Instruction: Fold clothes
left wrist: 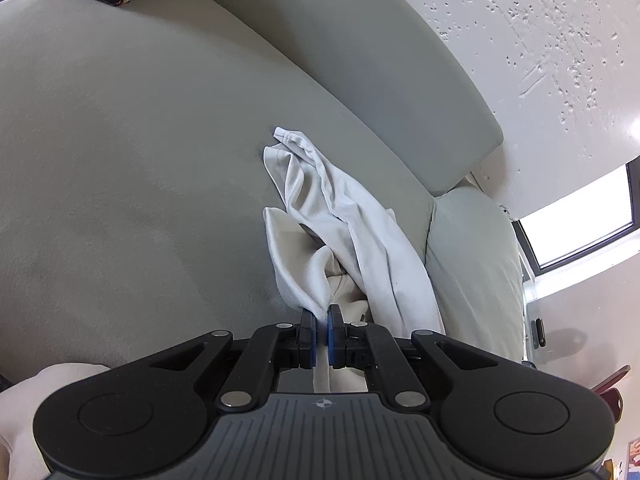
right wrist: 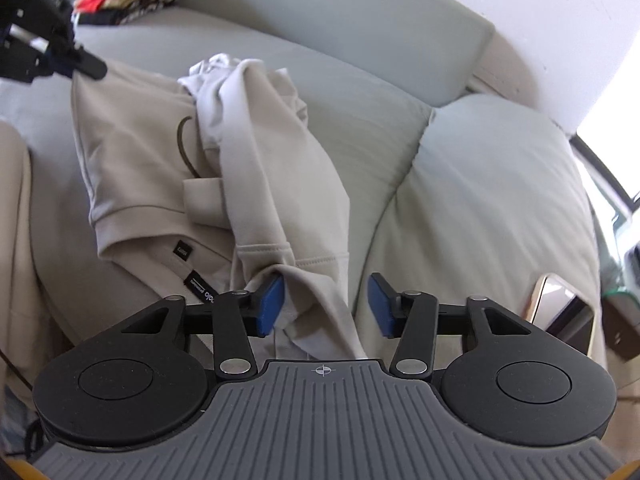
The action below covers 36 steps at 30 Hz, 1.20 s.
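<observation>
On the grey sofa, the left gripper pinches a fold of the beige sweatshirt between nearly closed jaws, while the right gripper stands wide apart around its crumpled near edge.

Grey sofa, seat and backrest filling most of both views; pale cushion at 3 o'clock beside the backrest; phone at 4 o'clock, propped against the cushion; textured white wall at 1 o'clock; bright window at 3 o'clock.
</observation>
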Available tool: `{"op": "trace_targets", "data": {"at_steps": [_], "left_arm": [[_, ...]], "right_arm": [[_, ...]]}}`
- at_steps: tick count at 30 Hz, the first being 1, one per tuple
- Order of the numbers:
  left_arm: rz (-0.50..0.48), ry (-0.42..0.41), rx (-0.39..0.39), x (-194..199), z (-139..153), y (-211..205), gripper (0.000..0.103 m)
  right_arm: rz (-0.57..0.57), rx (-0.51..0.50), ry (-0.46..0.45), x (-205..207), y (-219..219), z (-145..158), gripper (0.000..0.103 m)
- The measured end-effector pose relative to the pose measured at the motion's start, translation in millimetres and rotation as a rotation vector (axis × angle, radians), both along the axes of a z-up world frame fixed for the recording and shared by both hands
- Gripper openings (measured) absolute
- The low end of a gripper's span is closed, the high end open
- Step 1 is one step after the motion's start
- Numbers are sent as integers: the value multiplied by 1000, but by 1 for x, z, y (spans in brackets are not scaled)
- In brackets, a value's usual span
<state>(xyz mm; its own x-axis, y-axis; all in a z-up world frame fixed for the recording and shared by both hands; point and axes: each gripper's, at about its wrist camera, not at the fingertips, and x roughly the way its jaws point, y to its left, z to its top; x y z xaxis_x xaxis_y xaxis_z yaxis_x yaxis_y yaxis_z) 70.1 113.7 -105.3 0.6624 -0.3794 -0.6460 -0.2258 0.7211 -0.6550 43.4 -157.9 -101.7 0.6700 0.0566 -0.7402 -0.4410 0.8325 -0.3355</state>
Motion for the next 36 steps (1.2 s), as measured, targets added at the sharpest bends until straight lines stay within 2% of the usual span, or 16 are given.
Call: {"op": "trace_targets", "data": {"at_steps": [1,2,3,5,7,9,11,14,16,17,19,21,23,25,30,36], "left_arm": [[-1,4,2,0,0,-1,4],[-2,6,9,1,1,-2,4],[-3,7,16,1,2,-3,4],[-10,7,40,1,4,-7,4],[-16,5,61,0,6,-10,4],[-16,6,72,-2,8,-11,4],[-2,11,67,-7,10,-9,4],[33,27,37,-20,12,-3,4],[38,37,22,-28,12,0,4],[33,40,20,-31,11,0,4],[22,47,18,-32,8,-1,4],[20,53,21,-29,5,-3,4],[15,52,29,-27,4,-5,4],[3,41,48,-26,6,-7,4],[-39,3,120,-28,11,-13,4],[-55,-3,132,-27,10,-15,4]], "right_arm": [[6,-1,-9,-2,3,2,34],[8,17,-18,-3,4,5,15],[4,52,-21,-3,3,9,4],[-20,152,-21,-3,-3,20,1],[-137,359,-15,4,-27,35,0],[-352,585,-39,10,-68,48,0],[-650,783,-88,12,-124,52,0],[-912,873,-34,10,-188,37,0],[-905,887,42,6,-204,29,0],[-832,896,100,6,-202,25,8],[-674,842,161,6,-183,24,18],[-524,729,136,3,-153,28,64],[-388,611,93,0,-124,33,64],[-295,497,113,-1,-100,31,65],[-173,283,132,-2,-73,23,60],[17,-24,54,-9,-27,12,59]]}}
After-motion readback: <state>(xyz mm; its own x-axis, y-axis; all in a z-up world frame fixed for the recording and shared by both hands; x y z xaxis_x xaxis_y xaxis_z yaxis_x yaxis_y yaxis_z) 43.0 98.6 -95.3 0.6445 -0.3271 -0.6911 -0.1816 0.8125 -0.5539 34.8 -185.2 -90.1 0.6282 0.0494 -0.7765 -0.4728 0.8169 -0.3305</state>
